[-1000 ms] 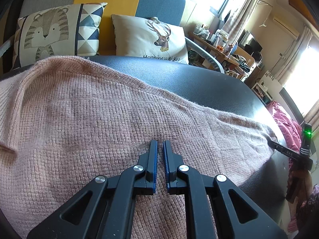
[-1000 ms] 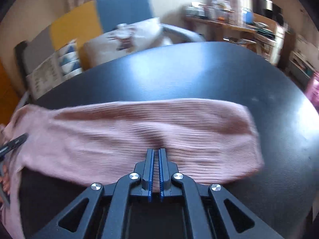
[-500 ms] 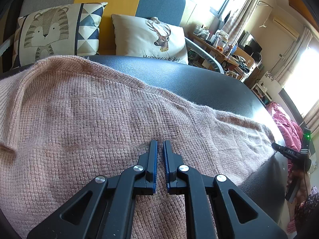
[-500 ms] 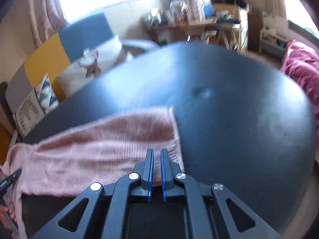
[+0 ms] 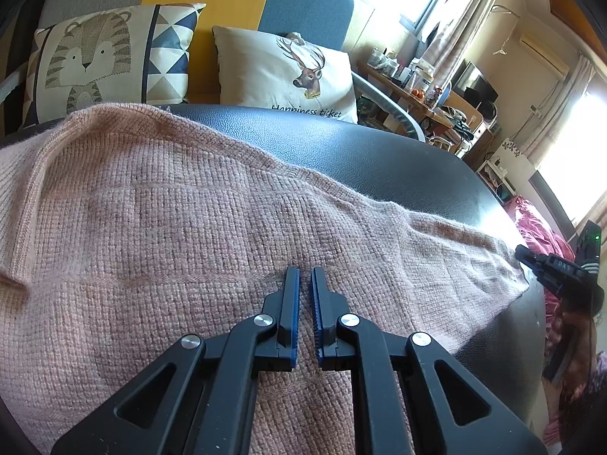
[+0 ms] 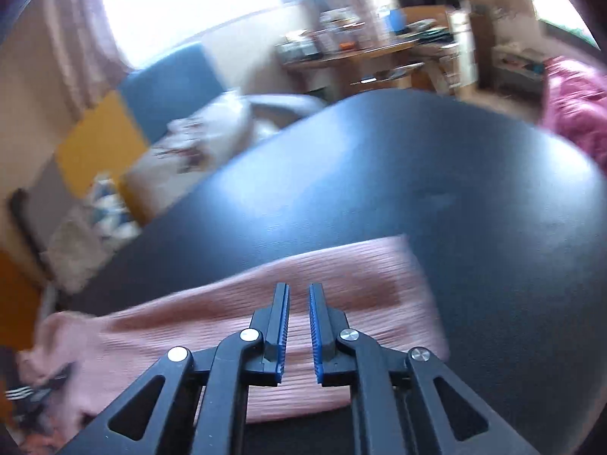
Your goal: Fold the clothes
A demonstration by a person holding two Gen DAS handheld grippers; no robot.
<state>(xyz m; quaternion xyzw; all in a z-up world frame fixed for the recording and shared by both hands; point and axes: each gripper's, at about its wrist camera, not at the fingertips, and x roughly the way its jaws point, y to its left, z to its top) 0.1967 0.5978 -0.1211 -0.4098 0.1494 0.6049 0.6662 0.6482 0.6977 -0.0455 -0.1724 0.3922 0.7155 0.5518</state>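
Pink knit sweater (image 5: 182,204) lies across a black table (image 5: 379,151); left gripper (image 5: 304,276) rests nearly closed on it, likely pinning it; right gripper (image 6: 298,292), jaws just opening, empty, hovers above.

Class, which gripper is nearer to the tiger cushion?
Left. The left gripper rests on the pink sweater just below the tiger cushion; the right gripper hovers at the sweater's far end.

Both tongs are showing the same build: matte black linkage arms with triangular cut-outs, joined by round silver screws. The left tongs (image 5: 305,276) are carrying blue ribbed pads (image 5: 293,318) on their inner faces; the right tongs (image 6: 297,292) are wearing matching blue toothed pads (image 6: 314,326).
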